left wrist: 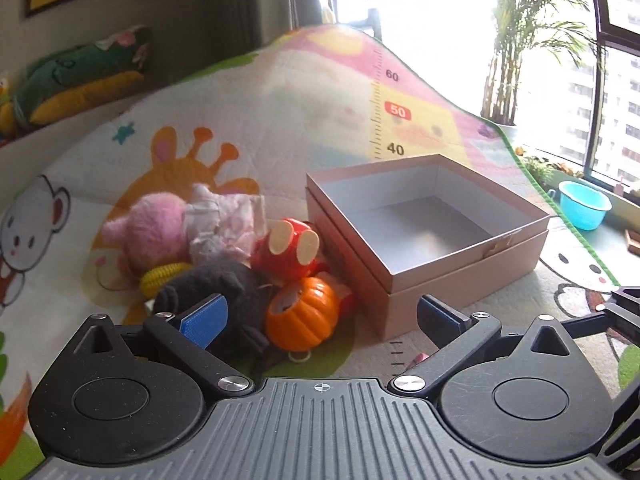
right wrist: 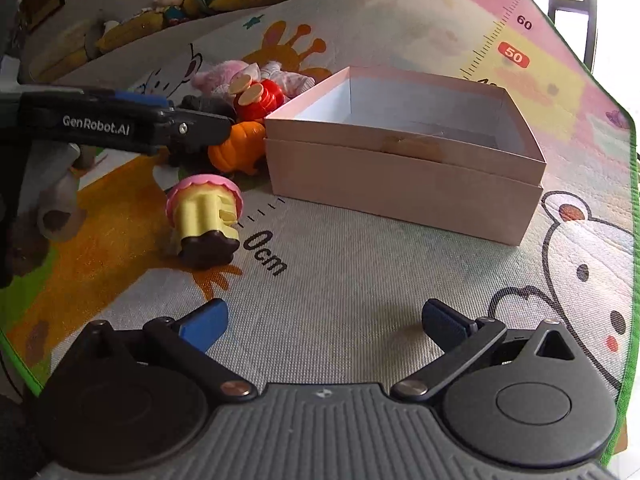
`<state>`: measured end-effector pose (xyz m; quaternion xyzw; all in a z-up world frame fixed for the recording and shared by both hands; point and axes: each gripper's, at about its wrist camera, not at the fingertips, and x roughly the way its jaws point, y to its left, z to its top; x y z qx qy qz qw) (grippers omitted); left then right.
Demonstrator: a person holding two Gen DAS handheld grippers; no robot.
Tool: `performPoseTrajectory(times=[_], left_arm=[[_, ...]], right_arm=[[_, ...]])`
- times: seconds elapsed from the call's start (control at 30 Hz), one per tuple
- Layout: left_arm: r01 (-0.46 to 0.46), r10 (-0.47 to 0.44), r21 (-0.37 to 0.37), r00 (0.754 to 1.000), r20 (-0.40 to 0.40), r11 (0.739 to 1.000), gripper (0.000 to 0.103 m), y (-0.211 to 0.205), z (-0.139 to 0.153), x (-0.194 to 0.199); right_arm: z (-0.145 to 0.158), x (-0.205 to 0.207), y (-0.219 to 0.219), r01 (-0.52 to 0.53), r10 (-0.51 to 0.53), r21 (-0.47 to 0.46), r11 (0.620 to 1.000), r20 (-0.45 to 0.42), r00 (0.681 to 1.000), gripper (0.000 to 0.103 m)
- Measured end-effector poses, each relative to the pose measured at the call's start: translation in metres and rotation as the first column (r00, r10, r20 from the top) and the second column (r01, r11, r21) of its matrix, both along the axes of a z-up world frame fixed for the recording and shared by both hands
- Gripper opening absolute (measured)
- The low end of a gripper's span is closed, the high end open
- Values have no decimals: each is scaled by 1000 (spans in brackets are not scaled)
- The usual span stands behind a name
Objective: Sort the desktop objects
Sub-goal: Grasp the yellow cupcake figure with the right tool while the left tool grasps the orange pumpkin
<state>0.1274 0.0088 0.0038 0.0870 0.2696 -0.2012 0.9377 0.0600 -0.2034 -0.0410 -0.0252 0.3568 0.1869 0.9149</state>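
Note:
An empty pink cardboard box sits on a cartoon play mat. Left of it lies a pile of toys: a pink plush, a red toy with round tan soles, an orange pumpkin, a black plush and a yellow corn toy. My left gripper is open, low over the black plush and pumpkin. A pink and yellow cupcake figure lies apart, ahead of my open right gripper, which holds nothing.
The play mat carries a printed ruler. Plush toys line the wall at the back left. Beyond the mat's right edge are a blue basin, potted plants and a window.

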Motion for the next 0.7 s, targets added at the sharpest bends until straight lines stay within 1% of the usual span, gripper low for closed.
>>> performPoseTrajectory(times=[0.07, 0.13, 0.2, 0.23, 0.27, 0.3, 0.33, 0.37, 0.43, 0.5, 0.53, 0.57, 0.6, 0.7], left_arm=[[19, -19, 4, 1000, -10, 1000, 103, -1, -5, 7], [28, -28, 17, 1000, 3, 999, 103, -3, -8, 12], [39, -39, 24, 999, 14, 999, 103, -5, -11, 17], [45, -45, 28, 999, 20, 999, 102, -6, -12, 19], [47, -48, 32, 999, 23, 998, 98, -7, -13, 21], [46, -47, 38, 999, 21, 998, 92, -7, -14, 23], [47, -48, 36, 999, 14, 998, 80, -6, -15, 25], [51, -51, 31, 999, 5, 998, 75, -5, -15, 26], [60, -60, 33, 998, -8, 998, 74, -2, -16, 27], [76, -75, 61, 997, -9, 995, 75, -1, -18, 26], [86, -85, 74, 996, -12, 994, 76, -1, -19, 26], [96, -95, 86, 995, -17, 992, 76, -2, -20, 25], [106, -105, 100, 994, -21, 989, 76, -3, -22, 24], [116, -114, 101, 993, -25, 988, 77, -6, -25, 27]], right_arm=[[4, 4, 1, -55, 54, 10, 998, 25, 998, 103], [8, 8, 3, -110, 109, 18, 994, 49, 993, 103], [10, 10, 12, -187, 186, 15, 982, 63, 981, 102], [11, 13, 17, -223, 221, 19, 975, 60, 973, 97], [10, 16, 22, -254, 252, 28, 967, 53, 966, 90], [10, 20, 27, -272, 270, 37, 962, 45, 962, 88], [9, 24, 31, -280, 278, 44, 959, 38, 960, 83], [8, 29, 35, -288, 287, 51, 956, 31, 958, 79], [6, 37, 43, -303, 302, 57, 951, 28, 953, 77], [5, 40, 50, -320, 318, 46, 946, 40, 947, 76], [4, 41, 53, -329, 327, 35, 944, 47, 944, 72], [3, 41, 56, -335, 334, 24, 942, 48, 941, 64], [2, 42, 57, -337, 336, 19, 941, 45, 941, 59], [2, 43, 55, -343, 341, 37, 939, 43, 939, 45]])
